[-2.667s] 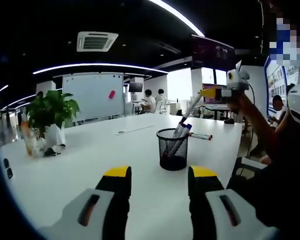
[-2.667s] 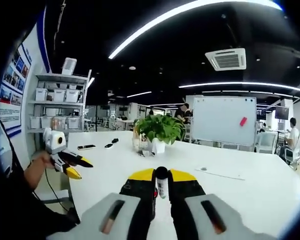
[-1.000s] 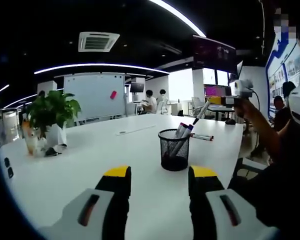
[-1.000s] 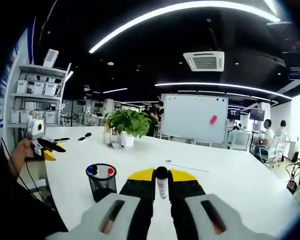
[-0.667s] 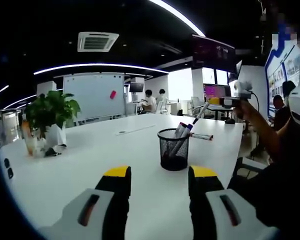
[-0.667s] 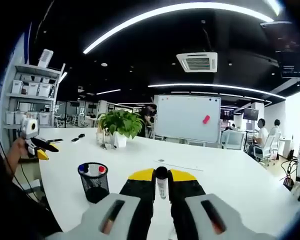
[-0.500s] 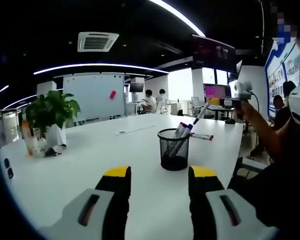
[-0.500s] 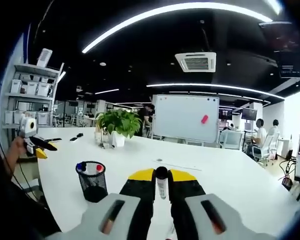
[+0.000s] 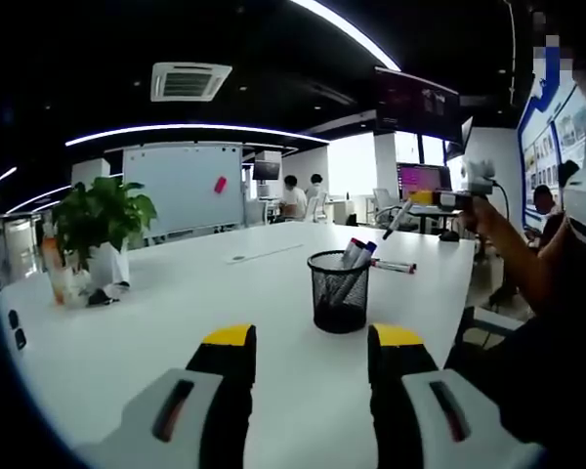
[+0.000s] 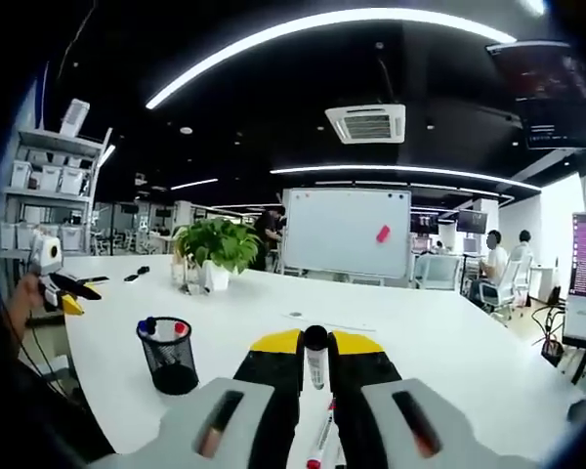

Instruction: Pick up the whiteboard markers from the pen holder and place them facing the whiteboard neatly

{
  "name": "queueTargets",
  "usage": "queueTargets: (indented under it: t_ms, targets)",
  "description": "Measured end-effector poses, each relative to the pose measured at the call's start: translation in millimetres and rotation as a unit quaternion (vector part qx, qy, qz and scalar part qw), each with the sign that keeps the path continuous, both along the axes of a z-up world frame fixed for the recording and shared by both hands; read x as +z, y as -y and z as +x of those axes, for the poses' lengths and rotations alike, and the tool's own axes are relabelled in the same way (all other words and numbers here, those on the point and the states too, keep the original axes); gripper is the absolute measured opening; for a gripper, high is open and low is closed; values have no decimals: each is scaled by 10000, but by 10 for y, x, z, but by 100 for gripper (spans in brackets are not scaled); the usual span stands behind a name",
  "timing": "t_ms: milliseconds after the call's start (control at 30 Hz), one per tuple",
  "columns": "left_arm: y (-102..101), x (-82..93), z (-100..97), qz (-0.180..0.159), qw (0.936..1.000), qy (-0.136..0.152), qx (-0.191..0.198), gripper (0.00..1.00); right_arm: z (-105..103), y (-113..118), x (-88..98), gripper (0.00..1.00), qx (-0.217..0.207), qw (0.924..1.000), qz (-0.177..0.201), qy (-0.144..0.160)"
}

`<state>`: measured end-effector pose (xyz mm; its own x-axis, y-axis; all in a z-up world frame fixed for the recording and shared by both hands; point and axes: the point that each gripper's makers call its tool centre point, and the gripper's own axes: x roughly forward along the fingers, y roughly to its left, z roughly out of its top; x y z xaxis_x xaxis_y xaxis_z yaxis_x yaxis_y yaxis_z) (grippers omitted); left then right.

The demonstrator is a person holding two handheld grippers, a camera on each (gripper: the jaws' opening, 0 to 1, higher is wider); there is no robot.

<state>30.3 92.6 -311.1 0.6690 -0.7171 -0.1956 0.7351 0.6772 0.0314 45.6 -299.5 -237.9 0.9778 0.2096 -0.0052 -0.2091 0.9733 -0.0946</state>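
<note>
On the long white table (image 9: 176, 313) stands the black mesh pen holder (image 9: 339, 291), two markers with blue and red caps (image 10: 163, 328) poking out. Left gripper (image 9: 311, 342) hovers with yellow-tipped jaws apart, empty. Right gripper (image 10: 315, 344) has its jaws clamped on a black-capped whiteboard marker (image 10: 315, 357), above a red-capped marker (image 10: 318, 445) lying on the table, white whiteboard (image 10: 346, 234) beyond.

- Your left gripper (image 9: 310, 344) has two black jaws capped with yellow pads, set on light grey housings.
- Each grey housing carries a dark oval slot with a reddish mark inside.
- Your right gripper (image 10: 315, 345) is built alike: black jaws, yellow tips, grey shells with slotted insets.
- A thin dark cable hangs below your right gripper, seen in the left gripper view.
- You wear dark clothing.
</note>
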Motion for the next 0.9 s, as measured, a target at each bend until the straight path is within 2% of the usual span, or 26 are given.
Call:
queueTargets:
  t_ms: [233,633,900]
  targets:
    - [3,0,-2,3,10000,1,1,47,-10,62,-64,13,-98,9999,-32,-17]
    - [3,1,-4,5,10000,5,-3,47,-78,300,-14,13,-406,9991,74,120]
    - [5,0,-1,6,10000,-1,9,47,-96,396,-52,13,-524,9986,12,93]
